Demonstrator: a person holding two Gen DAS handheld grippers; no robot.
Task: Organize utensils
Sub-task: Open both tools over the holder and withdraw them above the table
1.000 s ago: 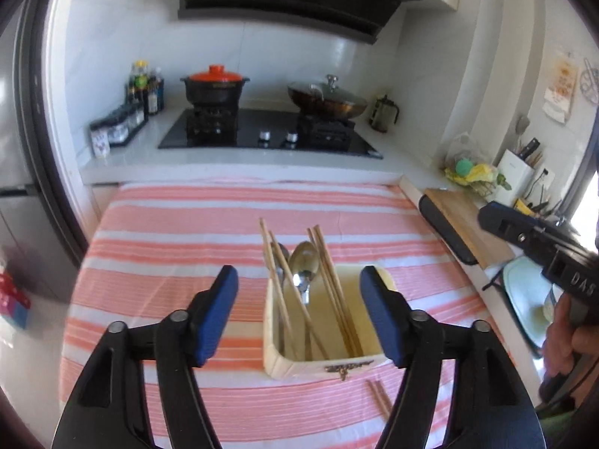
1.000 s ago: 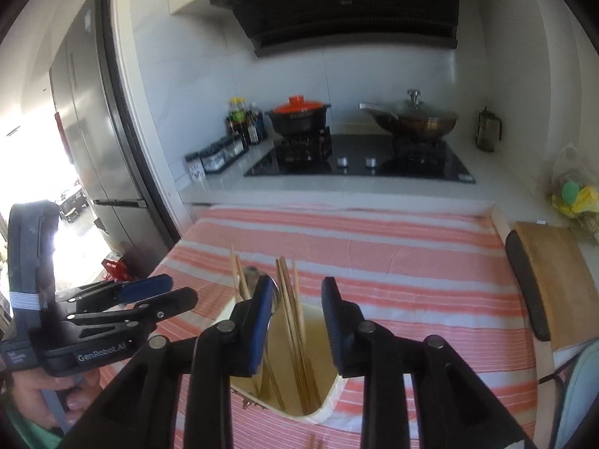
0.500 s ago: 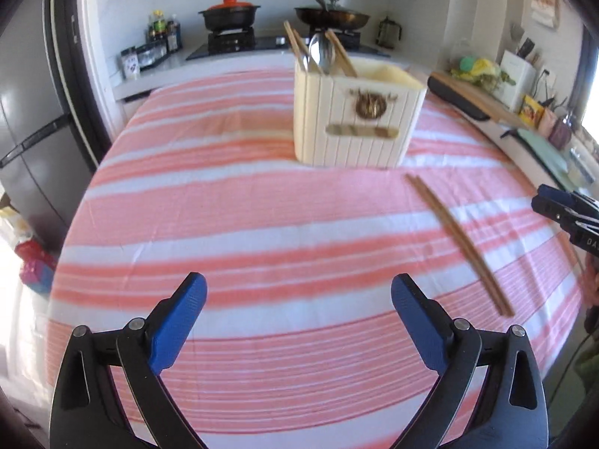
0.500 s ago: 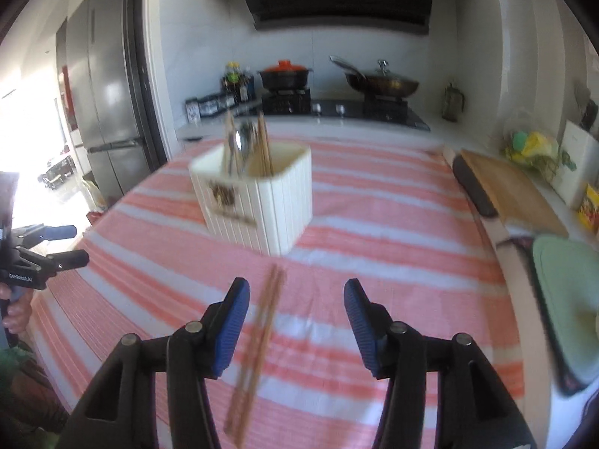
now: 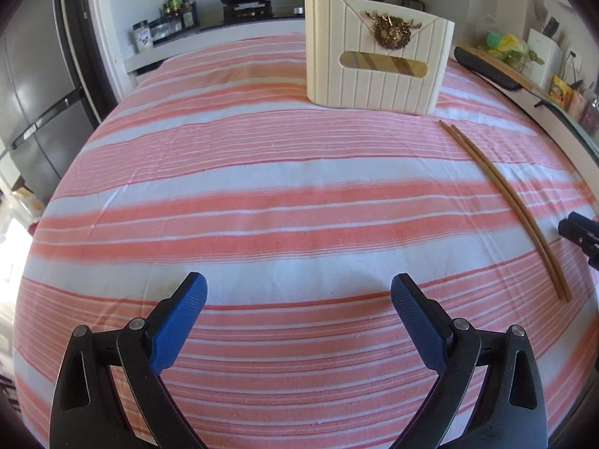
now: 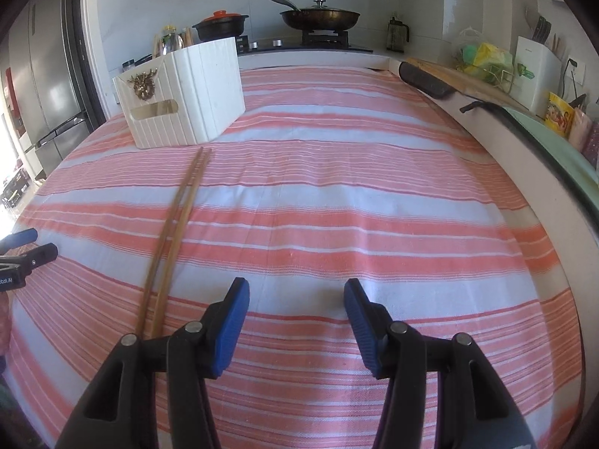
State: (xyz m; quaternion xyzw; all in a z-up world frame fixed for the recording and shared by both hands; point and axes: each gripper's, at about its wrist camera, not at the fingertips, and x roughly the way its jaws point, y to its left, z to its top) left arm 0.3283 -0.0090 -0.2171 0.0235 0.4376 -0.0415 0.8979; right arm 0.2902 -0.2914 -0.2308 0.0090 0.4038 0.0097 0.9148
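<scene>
Kitchen setting: a table spread with a pink-and-white striped cloth (image 5: 262,202) fills both wrist views, with a stove counter behind it carrying a black pot with an orange lid (image 6: 221,25) and a lidded frying pan (image 6: 320,17). Left gripper (image 5: 298,301), released: its blue pads (image 5: 179,321) stand wide apart above bare cloth, with nothing between them and nothing touched. Right gripper (image 6: 296,308), likewise released at a moderate spread, empty, over bare cloth. A pair of wooden chopsticks (image 6: 176,220) lies flat on the cloth, its far tips close to the front of the cream utensil holder (image 5: 378,52); its near end passes just beside the right gripper's left finger and is cut off behind the black frame. The holder stands upright at the far side of the table; chopstick ends and a spoon bowl project above its rim, though the contents below are hidden apart from a slot in the front wall. Items on the right-hand counter are small and hard to identify. Each gripper appears only as a tip at the edge of the other's view. Open cloth extends between both grippers and the holder; the table's right edge (image 6: 539,194) runs near the right gripper.
</scene>
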